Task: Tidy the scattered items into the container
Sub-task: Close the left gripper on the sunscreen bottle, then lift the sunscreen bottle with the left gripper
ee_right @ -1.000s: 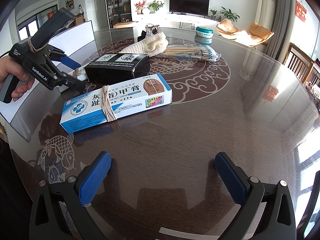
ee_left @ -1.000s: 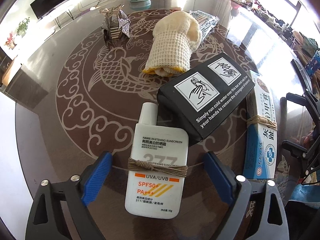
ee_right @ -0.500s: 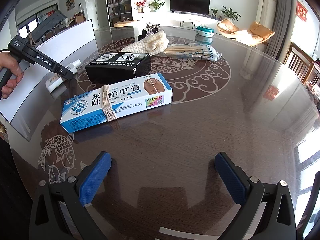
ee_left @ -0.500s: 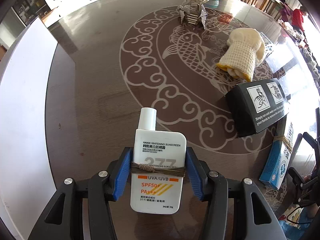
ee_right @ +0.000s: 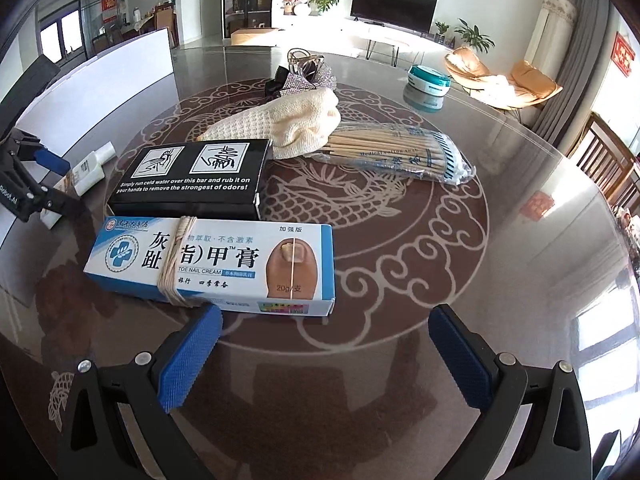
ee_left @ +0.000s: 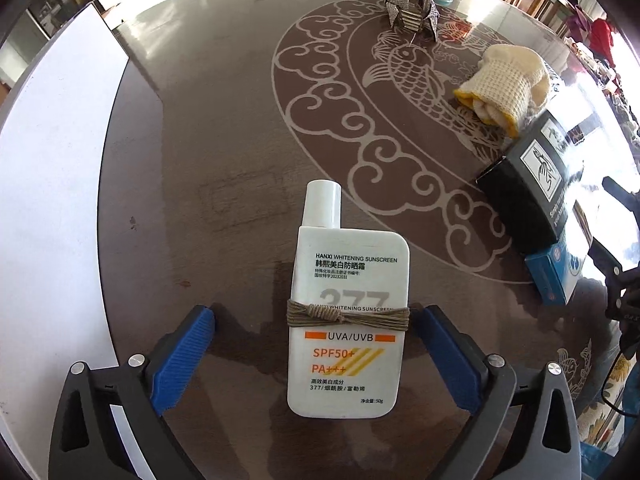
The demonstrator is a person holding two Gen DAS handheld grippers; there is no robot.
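A white sunscreen bottle (ee_left: 346,304) tied with a brown cord lies flat on the round table between the blue pads of my left gripper (ee_left: 312,320), whose jaws stand apart from it. It also shows in the right wrist view (ee_right: 90,170), beside the left gripper (ee_right: 44,176). My right gripper (ee_right: 324,320) is open and empty, just in front of the blue toe nail cream box (ee_right: 212,266). A white container wall (ee_left: 48,184) stands at the table's left edge.
A black soap box (ee_right: 192,178), a rolled cream cloth (ee_right: 292,120), a packet of wooden sticks (ee_right: 396,152), a sparkly hair clip (ee_right: 306,74) and a teal round tin (ee_right: 428,80) lie on the table (ee_right: 440,260).
My left gripper closed on the sunscreen bottle, carried it left towards the white container, set it down and opened. My right gripper moved closer to the nail cream box.
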